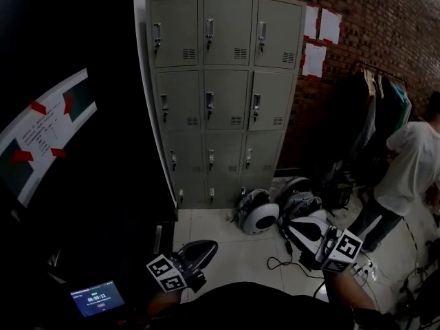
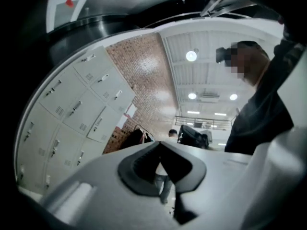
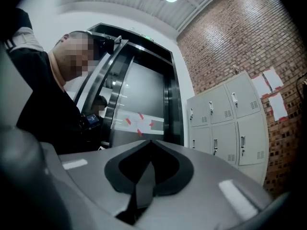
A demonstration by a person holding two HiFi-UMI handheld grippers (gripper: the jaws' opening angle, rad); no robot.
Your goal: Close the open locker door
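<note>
Grey metal locker (image 1: 223,95) stands on the far side against the brick wall (image 1: 371,19), well apart from both tools. Every door that shows sits flush with its frame. On the near side, the left gripper (image 1: 205,247) and the right gripper (image 1: 295,229) hang low, each with jaws together and nothing between them. A person in a white shirt (image 1: 412,167) stands far right.

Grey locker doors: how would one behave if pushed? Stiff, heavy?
Probably stiff: the top middle door looks like flat painted sheet metal. Likely swings, not flexes: its latch handle sits at one edge. Every door looks shut in the head view, so a push probably just presses it into the locker cabinet.
</note>
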